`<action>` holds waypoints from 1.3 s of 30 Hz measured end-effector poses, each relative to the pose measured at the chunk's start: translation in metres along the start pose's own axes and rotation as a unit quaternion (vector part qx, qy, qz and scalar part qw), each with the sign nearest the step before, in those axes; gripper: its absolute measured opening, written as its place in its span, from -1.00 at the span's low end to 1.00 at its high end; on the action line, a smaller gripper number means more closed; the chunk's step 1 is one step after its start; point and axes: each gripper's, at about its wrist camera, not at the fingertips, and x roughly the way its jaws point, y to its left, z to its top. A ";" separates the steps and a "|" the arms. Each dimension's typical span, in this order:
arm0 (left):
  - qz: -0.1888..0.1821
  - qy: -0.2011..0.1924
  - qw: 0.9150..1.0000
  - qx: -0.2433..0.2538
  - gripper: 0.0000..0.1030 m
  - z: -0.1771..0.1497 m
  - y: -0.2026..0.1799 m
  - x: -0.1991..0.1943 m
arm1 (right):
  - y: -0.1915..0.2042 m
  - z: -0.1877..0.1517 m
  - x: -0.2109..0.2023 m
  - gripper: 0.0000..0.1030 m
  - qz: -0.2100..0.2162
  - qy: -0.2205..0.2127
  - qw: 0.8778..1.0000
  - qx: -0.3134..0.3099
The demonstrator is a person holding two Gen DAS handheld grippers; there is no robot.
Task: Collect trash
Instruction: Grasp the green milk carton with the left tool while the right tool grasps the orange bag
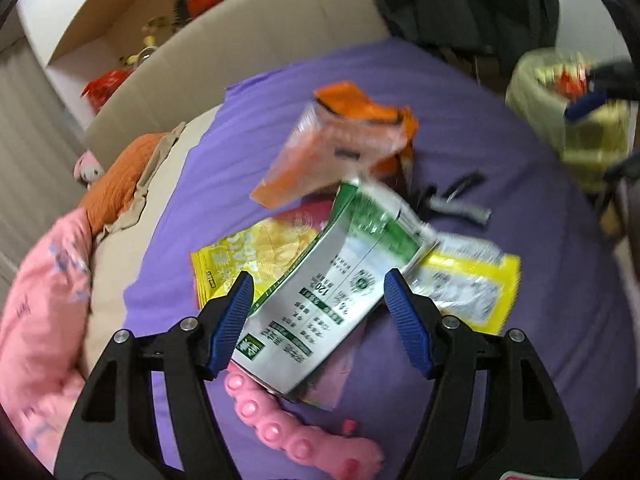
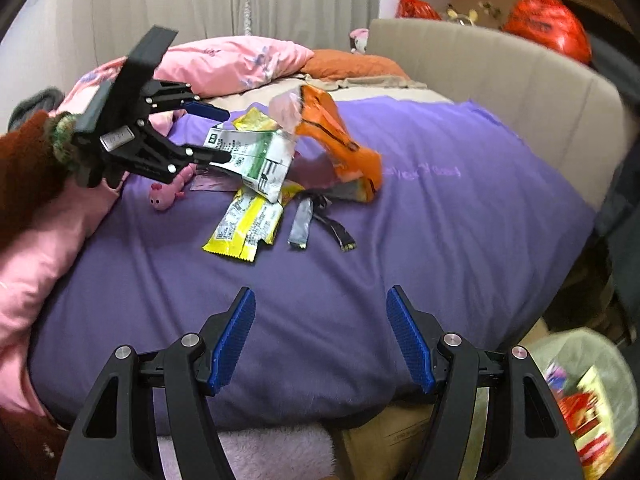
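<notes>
**Left gripper lines up on a green-and-white wrapper as bed clean-up gets under way**

A flattened green-and-white snack wrapper [image 1: 340, 276] lies on top of a small heap of litter on a purple bedspread [image 1: 500, 152], its lower end sitting between the spread jaws of the left gripper [image 1: 318, 280]. The blue pads [image 1: 234, 312] stand wide apart and, as far as the blurred wrist view shows, are not pressing on the foil; from the right wrist view the gripper appears just at the wrapper's edge. Under and beside it lie two yellow wrappers [image 2: 248, 224], with a crumpled orange packet [image 1: 352, 140] just beyond and dark grey strips [image 2: 302, 224] near the heap. A pink plush toy [image 1: 296, 432] rests on the spread directly below the left gripper. The right gripper [image 2: 320, 336] hangs empty near the foot of the bed, jaws apart, well away from the litter. A lined bin already holding rubbish [image 2: 580, 412] stands beside the bed at its right.

The step in hand looks like the pick-up of the top wrapper. The next move calls for closing squarely on the thin, slippery foil without catching the toy or the bedspread, then carrying it to the bin.
</notes>
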 end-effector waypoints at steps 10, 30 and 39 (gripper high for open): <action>-0.014 0.029 0.994 -0.104 0.37 0.000 0.028 0.038 | -0.011 -0.007 0.031 0.25 0.020 0.031 0.999 0.029; -0.033 -0.028 0.956 -0.290 0.16 -0.022 0.052 -0.013 | 0.007 0.069 0.028 0.25 -0.003 -0.060 0.998 -0.031; -0.029 -0.068 0.929 -0.364 0.20 -0.056 0.078 -0.031 | 0.009 0.158 0.128 -0.59 -0.003 -0.020 0.996 -0.088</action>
